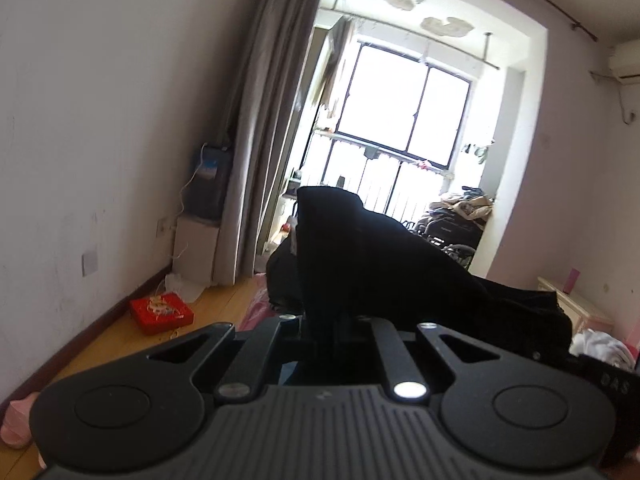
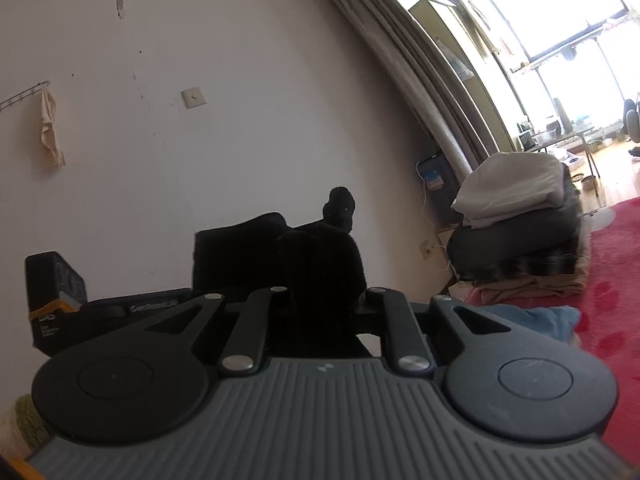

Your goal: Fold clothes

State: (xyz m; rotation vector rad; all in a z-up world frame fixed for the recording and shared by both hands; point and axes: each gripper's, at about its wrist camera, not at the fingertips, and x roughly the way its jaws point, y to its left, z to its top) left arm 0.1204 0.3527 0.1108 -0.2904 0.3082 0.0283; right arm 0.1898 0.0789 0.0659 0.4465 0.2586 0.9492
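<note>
A black garment [image 1: 360,264] is raised in the air in front of the window and hides my left gripper's fingertips. My left gripper [image 1: 328,316] is shut on a fold of it. In the right wrist view a bunched part of the same black garment [image 2: 320,264] stands up between the fingers of my right gripper [image 2: 320,300], which is shut on it. The cloth runs off to the left toward the left gripper's body [image 2: 152,306]. A stack of folded clothes [image 2: 520,220] sits at the right on a red cover [image 2: 612,272].
A red box [image 1: 160,312] lies on the wooden floor by the wall. A grey curtain [image 1: 264,120] hangs beside the bright window [image 1: 404,104]. A wheelchair [image 1: 448,228] stands by the window, a pale dresser [image 1: 572,304] at the right. A blue cloth [image 2: 532,318] lies near the stack.
</note>
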